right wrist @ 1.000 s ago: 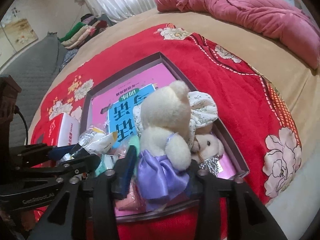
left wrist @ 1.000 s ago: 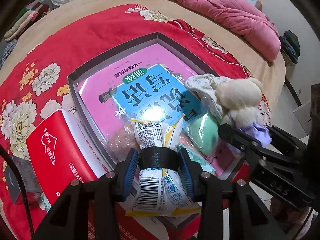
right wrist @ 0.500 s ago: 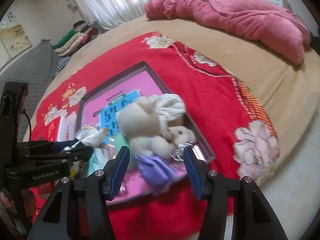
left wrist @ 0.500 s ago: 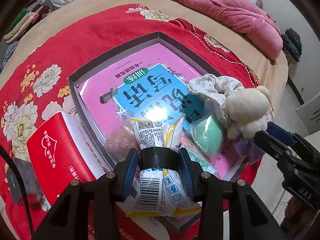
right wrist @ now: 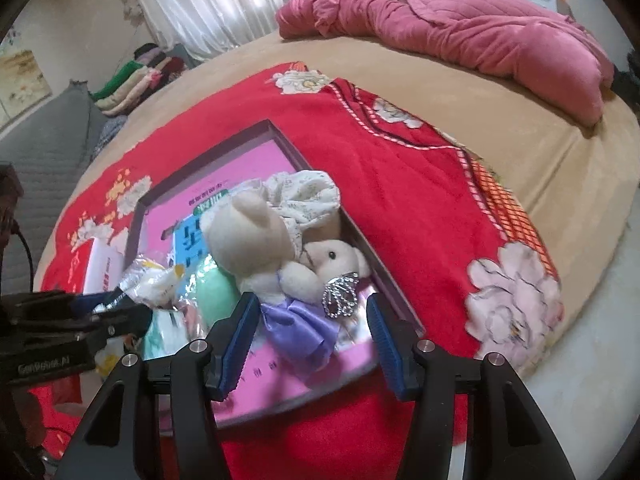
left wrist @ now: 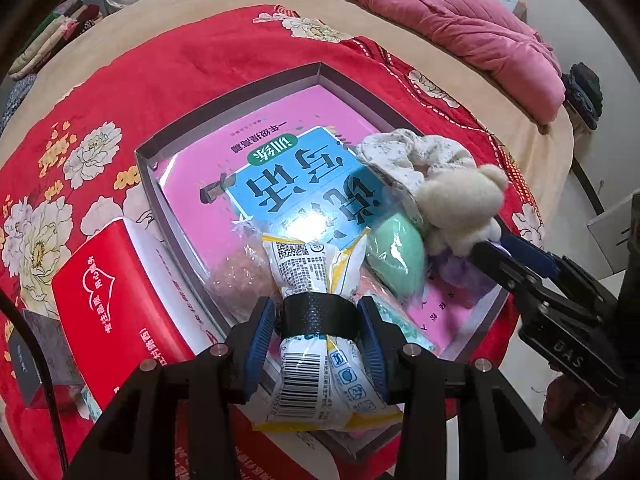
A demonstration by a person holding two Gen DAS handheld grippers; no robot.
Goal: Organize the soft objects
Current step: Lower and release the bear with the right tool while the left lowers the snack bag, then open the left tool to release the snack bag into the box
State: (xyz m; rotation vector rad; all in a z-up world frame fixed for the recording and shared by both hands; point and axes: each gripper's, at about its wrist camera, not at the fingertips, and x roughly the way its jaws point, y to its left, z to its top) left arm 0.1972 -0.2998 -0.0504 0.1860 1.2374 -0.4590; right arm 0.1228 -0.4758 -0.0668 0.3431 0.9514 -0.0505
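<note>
My left gripper [left wrist: 318,338] is shut on a white and yellow snack packet [left wrist: 316,312] and holds it over the near edge of the grey box [left wrist: 256,88]. The box holds a pink and blue book [left wrist: 280,176], a green pouch [left wrist: 396,260], a floral cloth [left wrist: 412,156] and a cream teddy bear [right wrist: 260,236] with a purple bow [right wrist: 300,328]. My right gripper [right wrist: 312,340] is open, its pads either side of the bow without touching. The right gripper also shows in the left wrist view [left wrist: 496,248], beside the bear [left wrist: 460,204].
A red tissue box [left wrist: 108,308] lies left of the grey box on the red floral blanket [right wrist: 400,184]. A pink quilt [right wrist: 460,28] is heaped at the far side of the bed. Folded clothes [right wrist: 136,76] lie at the far left. The bed's edge runs close on the right.
My right gripper let go of the bear, pulled back, then came close to it again, open. The bear now lies in the box. My left gripper has kept still with the packet.
</note>
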